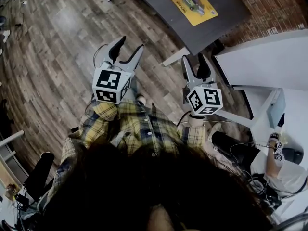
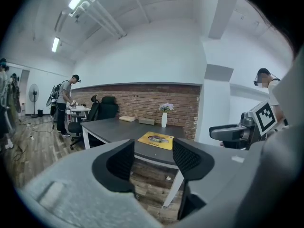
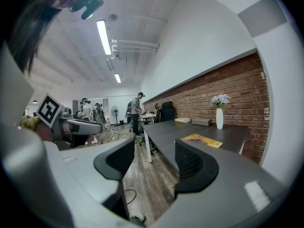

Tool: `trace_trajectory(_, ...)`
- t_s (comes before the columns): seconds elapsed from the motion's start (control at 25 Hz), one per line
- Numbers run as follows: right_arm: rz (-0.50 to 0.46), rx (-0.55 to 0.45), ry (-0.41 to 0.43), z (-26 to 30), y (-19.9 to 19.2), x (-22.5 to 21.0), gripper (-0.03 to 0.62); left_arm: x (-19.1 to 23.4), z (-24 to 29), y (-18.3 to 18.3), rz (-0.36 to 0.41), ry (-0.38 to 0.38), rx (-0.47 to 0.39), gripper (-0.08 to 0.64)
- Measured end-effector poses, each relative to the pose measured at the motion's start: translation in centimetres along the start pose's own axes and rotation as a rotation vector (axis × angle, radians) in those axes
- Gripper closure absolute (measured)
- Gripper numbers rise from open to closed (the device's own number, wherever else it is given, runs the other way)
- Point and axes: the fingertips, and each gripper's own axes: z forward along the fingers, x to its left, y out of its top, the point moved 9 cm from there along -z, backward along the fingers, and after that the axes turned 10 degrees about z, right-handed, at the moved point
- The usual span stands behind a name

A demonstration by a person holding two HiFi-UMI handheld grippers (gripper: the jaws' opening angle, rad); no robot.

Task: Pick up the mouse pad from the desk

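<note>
Facing worktop (image 1: 231, 14): pad (image 1: 191, 4) lies flat near front edge, well ahead of both grippers. Left gripper (image 1: 131, 43) and right gripper (image 1: 193, 57) empty, jaws apart, probably readied to pinch thin pad's edge.

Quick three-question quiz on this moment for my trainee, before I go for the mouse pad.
1. True or false: the yellow mouse pad lies flat on the dark desk, with neither gripper touching it.
2. The left gripper is: A) shut on the mouse pad; B) open, nothing between its jaws; C) shut, empty.
3. Fill in: by the brick wall, the desk bears a white ___ holding flowers.
Key: 1 true; 2 B; 3 vase.
</note>
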Motion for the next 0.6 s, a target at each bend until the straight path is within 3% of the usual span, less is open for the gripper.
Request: trace_trajectory(0.6, 0.033, 0.029, -0.046, 13.7, 2.7, -1.1, 0.301, 11.4, 10.8, 1.2, -0.001, -0.049, 0.018, 0.245)
